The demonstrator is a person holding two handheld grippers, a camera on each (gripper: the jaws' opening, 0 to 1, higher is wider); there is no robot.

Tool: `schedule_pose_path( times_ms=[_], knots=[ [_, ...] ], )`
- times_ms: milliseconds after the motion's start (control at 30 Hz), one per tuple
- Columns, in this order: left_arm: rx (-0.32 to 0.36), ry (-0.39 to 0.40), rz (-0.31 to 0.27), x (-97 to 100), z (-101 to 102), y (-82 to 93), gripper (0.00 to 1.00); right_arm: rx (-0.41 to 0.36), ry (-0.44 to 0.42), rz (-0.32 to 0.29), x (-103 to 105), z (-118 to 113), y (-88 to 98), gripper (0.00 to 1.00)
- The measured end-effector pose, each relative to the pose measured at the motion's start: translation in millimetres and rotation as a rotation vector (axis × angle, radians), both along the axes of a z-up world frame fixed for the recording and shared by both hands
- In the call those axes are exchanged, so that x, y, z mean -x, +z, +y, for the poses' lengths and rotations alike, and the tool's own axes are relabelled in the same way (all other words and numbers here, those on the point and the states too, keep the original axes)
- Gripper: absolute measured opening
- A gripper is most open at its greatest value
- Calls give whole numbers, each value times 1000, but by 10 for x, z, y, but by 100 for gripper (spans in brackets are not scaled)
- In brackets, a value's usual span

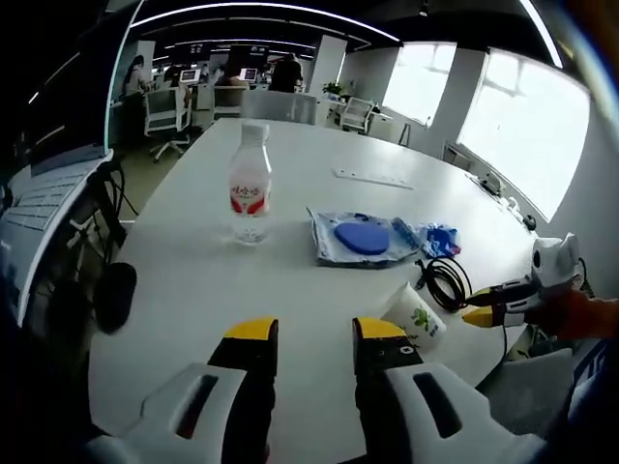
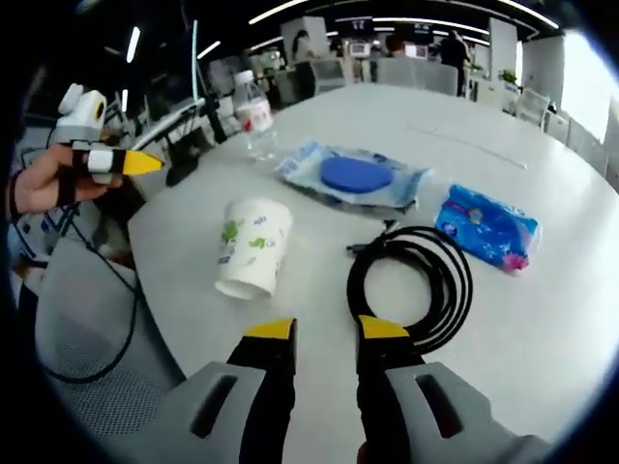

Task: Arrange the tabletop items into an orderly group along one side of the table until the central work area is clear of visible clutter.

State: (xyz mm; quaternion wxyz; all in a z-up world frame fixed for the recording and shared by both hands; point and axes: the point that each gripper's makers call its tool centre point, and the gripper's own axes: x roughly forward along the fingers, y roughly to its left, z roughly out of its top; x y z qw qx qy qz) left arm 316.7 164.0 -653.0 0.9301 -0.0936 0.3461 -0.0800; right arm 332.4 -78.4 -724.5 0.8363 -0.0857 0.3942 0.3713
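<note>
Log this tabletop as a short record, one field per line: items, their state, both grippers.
surface: white table
bottle: water bottle, upright, capped
cup: paper cup, lying on its side
cable: black cable, coiled
packs: wipes pack with blue lid; blue tissue pack
left gripper: open, empty
right gripper: open, empty, near the cable

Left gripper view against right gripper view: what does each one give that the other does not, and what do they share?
Left gripper view: a laptop at the left, a dark rounded object below it, a white strip far on the table, and the right gripper near the cup.
Right gripper view: the left gripper in a hand, and a grey mesh chair.
Both: bottle, wipes pack, paper cup on its side, coiled black cable, blue tissue pack.
</note>
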Motion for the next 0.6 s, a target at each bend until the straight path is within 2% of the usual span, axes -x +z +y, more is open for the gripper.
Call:
schedule_pose_path(
  times_ms=[200, 300, 600],
  knots=[
    [-1, 2, 6, -6, 3, -3, 29, -14, 24, 19, 95, 114, -26, 22],
    [-2, 3, 9, -15, 11, -14, 29, -45, 24, 33, 145, 205, 9, 22],
    [4, 15, 3, -47, 30, -20, 29, -65, 50, 35, 177, 356, 114, 24]
  ],
)
